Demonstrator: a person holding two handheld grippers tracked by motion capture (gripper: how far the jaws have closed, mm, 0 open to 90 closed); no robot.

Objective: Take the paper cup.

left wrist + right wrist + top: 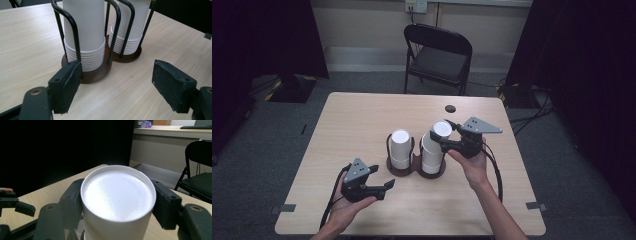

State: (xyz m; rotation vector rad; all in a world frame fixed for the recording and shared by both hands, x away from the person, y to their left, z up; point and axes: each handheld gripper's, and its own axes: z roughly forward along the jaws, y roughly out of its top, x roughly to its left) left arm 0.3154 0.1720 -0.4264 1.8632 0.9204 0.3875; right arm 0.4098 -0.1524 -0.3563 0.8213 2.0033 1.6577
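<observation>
A dark wire cup holder (414,171) stands mid-table with two stacks of upturned white cups. The left stack (400,147) is the lower one. At the top of the right stack (431,156) is a white cup (441,129), leaning a little to the right, and my right gripper (442,134) is shut on it. In the right gripper view both pads press the sides of the cup (117,195) held in my right gripper (117,202). My left gripper (382,176) rests open at the front left of the holder. In the left gripper view the holder base (97,75) and both stacks (85,32) stand just beyond my left gripper (117,72).
A black folding chair (437,55) stands beyond the far edge of the wooden table (362,120). A small round hole (450,108) is near the table's far right. Dark curtains hang on both sides.
</observation>
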